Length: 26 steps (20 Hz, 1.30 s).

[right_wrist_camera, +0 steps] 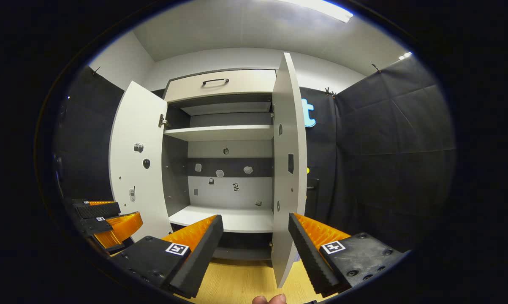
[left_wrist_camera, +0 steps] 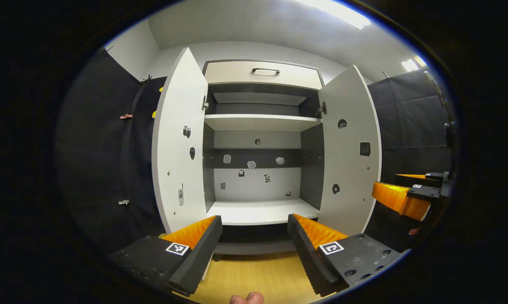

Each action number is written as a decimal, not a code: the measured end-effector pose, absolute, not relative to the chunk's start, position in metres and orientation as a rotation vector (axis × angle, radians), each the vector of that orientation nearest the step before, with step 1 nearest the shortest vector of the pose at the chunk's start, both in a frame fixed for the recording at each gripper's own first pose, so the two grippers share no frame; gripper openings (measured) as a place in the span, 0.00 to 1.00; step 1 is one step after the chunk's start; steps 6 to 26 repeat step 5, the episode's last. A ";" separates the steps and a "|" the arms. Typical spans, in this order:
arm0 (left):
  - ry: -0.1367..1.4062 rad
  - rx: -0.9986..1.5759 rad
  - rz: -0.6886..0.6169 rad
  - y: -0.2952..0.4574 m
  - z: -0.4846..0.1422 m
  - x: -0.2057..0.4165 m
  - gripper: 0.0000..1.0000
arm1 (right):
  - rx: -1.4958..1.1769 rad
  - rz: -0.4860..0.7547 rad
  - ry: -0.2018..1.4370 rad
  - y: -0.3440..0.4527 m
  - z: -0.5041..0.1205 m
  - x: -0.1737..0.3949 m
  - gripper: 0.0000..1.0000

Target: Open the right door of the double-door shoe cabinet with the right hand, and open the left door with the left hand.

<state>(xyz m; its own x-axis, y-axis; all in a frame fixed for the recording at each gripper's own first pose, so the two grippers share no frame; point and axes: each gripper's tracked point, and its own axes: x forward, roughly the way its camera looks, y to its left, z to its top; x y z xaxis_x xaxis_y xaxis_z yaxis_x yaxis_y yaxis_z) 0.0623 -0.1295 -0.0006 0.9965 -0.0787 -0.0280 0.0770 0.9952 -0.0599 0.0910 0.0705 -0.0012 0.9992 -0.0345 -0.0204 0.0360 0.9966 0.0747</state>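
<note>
The shoe cabinet (left_wrist_camera: 260, 211) (right_wrist_camera: 224, 133) stands ahead with both doors swung out. In the left gripper view the left door (left_wrist_camera: 180, 143) and the right door (left_wrist_camera: 351, 152) flank the bare shelves. My left gripper (left_wrist_camera: 254, 247) is open, back from the cabinet and holding nothing. In the right gripper view the right door (right_wrist_camera: 288, 169) stands edge-on just past my open right gripper (right_wrist_camera: 256, 249), its lower edge between the fingers without touching them. The left door (right_wrist_camera: 137, 164) is at the left. The right gripper (left_wrist_camera: 406, 192) shows at the far right of the left gripper view, and the left gripper (right_wrist_camera: 106, 219) at lower left of the right gripper view.
A drawer with a dark handle (left_wrist_camera: 265, 71) tops the cabinet. Small stickers dot the back panel (left_wrist_camera: 254, 164) and the insides of the doors. Black cloth walls (right_wrist_camera: 389, 160) close in both sides. A wood-look floor (left_wrist_camera: 258, 276) lies below, and a fingertip (right_wrist_camera: 270, 299) pokes in at the bottom.
</note>
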 end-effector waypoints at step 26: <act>0.032 -0.058 -0.078 -0.130 -0.001 0.060 0.96 | 0.076 -0.034 0.016 0.071 0.000 0.090 0.98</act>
